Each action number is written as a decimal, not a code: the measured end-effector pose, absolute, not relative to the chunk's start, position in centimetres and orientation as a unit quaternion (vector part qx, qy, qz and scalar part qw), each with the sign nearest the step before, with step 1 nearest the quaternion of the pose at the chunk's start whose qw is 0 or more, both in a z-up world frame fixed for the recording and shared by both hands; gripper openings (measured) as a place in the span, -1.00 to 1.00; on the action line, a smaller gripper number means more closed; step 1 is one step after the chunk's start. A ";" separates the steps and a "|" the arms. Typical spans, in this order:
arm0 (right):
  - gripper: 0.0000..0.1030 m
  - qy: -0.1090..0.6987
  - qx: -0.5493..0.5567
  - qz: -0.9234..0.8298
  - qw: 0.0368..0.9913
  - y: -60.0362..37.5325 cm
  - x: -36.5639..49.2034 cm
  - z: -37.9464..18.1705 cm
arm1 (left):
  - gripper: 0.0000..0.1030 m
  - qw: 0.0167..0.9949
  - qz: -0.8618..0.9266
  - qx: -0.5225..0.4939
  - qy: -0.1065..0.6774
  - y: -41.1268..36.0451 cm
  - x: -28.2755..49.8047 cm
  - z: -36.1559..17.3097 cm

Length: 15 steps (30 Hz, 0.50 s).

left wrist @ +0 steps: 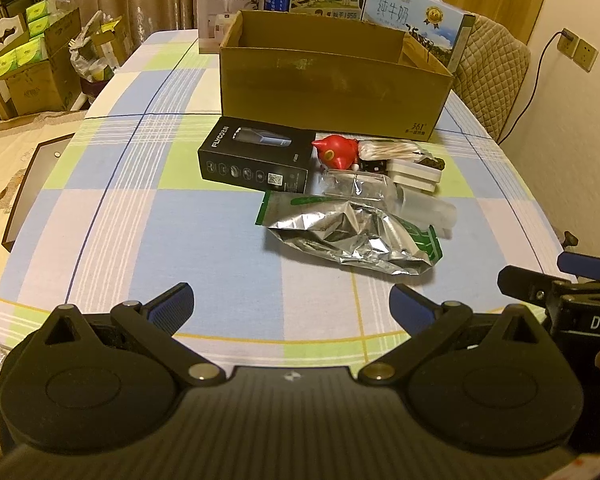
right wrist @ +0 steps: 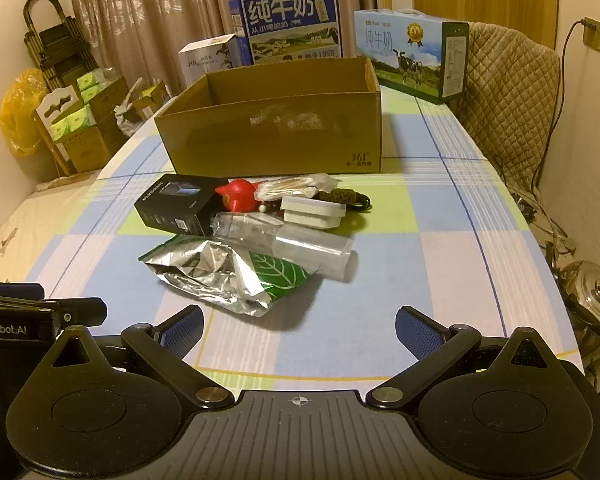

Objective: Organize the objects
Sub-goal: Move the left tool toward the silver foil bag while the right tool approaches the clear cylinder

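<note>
While both the left gripper (left wrist: 290,304) and right gripper (right wrist: 298,330) hang spread apart and empty, nothing looks sorted yet: the cardboard box (right wrist: 276,136) seems empty, and the foil pouch (right wrist: 228,276), black carton (right wrist: 180,204) and small items lie clustered on the worktop (right wrist: 420,248) before it.

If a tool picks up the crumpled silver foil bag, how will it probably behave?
The silver foil bag looks creased and half flat, so it is probably light and floppy and may sag from a pinch at one edge. Its shiny skin could slip. It lies against the clear plastic bottle, which may roll when disturbed.
</note>
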State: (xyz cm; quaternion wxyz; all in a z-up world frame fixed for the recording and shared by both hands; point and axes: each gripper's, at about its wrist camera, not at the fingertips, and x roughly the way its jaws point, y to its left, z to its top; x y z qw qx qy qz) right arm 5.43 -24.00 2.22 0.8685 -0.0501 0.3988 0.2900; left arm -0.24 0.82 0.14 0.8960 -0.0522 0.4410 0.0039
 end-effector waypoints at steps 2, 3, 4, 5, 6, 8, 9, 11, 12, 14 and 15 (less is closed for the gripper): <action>0.95 0.399 -0.051 0.291 0.868 -24.0 5.4 2.2 | 0.98 0.896 0.002 -0.054 0.441 0.8 -0.2 0.1; 0.95 0.399 -0.051 0.290 0.868 -24.1 5.5 2.2 | 0.98 0.895 0.001 -0.055 0.442 0.9 -0.2 0.1; 0.95 0.400 -0.051 0.291 0.868 -24.1 5.5 2.1 | 0.98 0.895 0.002 -0.056 0.443 0.9 -0.1 0.0; 0.95 0.400 -0.051 0.291 0.868 -24.2 5.6 2.1 | 0.98 0.895 0.000 -0.057 0.443 0.9 -0.1 0.0; 0.95 0.400 -0.052 0.291 0.867 -24.2 5.6 2.1 | 0.98 0.894 -0.001 -0.057 0.444 1.0 -0.1 0.0; 0.95 0.400 -0.054 0.293 0.867 -24.2 5.6 2.0 | 0.98 0.894 -0.005 -0.053 0.445 0.9 0.0 -0.1; 0.95 0.399 -0.055 0.294 0.867 -24.3 5.6 2.0 | 0.98 0.894 -0.008 -0.048 0.445 0.8 0.2 -0.1; 0.95 0.398 -0.059 0.297 0.866 -24.3 5.7 2.0 | 0.98 0.894 -0.016 -0.038 0.446 0.8 0.4 -0.1; 0.95 0.397 -0.061 0.298 0.866 -24.3 5.8 2.0 | 0.98 0.894 -0.021 -0.030 0.447 0.7 0.6 -0.1; 0.95 0.394 -0.066 0.303 0.865 -24.4 6.1 2.0 | 0.98 0.894 -0.031 -0.017 0.446 0.9 1.0 -0.1; 0.95 0.393 -0.070 0.306 0.864 -24.4 6.2 2.0 | 0.98 0.894 -0.038 -0.008 0.446 0.9 1.4 0.0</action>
